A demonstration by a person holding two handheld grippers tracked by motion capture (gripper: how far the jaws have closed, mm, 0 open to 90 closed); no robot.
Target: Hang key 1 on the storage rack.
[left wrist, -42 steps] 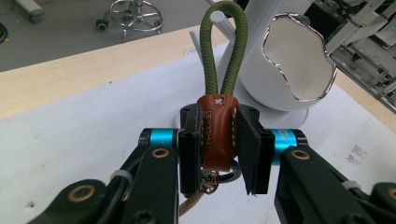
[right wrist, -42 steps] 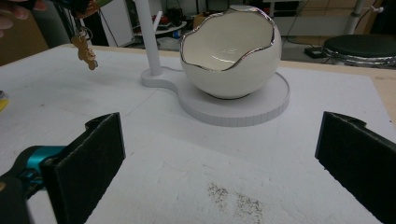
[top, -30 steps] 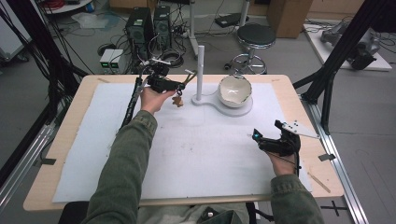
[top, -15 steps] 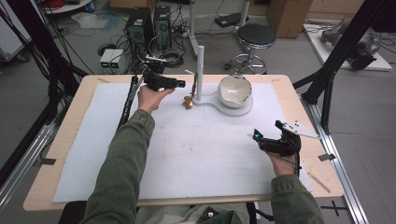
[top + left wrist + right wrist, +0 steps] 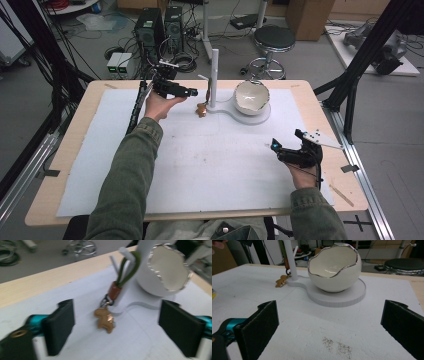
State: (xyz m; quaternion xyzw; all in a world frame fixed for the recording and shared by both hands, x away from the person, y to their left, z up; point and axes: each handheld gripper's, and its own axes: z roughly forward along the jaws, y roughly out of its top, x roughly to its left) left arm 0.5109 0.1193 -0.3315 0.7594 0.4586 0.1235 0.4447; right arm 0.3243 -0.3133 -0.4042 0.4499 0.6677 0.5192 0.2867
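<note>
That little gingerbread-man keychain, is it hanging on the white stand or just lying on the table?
Hanging. Its green loop is hooked over a peg on the white stand, and the gingerbread charm dangles at the table beside the post.

The bowl (image 5: 334, 270) is cream white with a silver rim. A gold charm (image 5: 104, 319) hangs from a green loop (image 5: 130, 268). The bench (image 5: 65, 145) is pale wood.

1. Wooden table (image 5: 75, 165) had a big white mat (image 5: 210, 165) covering most of its top.
2. The mat had a patch of dark specks (image 5: 337, 346) on it in the right gripper view.
3. A black round stool (image 5: 274, 37) stood on the floor past the far edge.
4. Two black computer towers (image 5: 150, 30) sat back left, with a coil of cables (image 5: 182, 61) just beside them.
5. A cardboard box (image 5: 310, 12) sat at the far right.
6. A black frame strut (image 5: 367, 50) slanted down by the table's right side.
</note>
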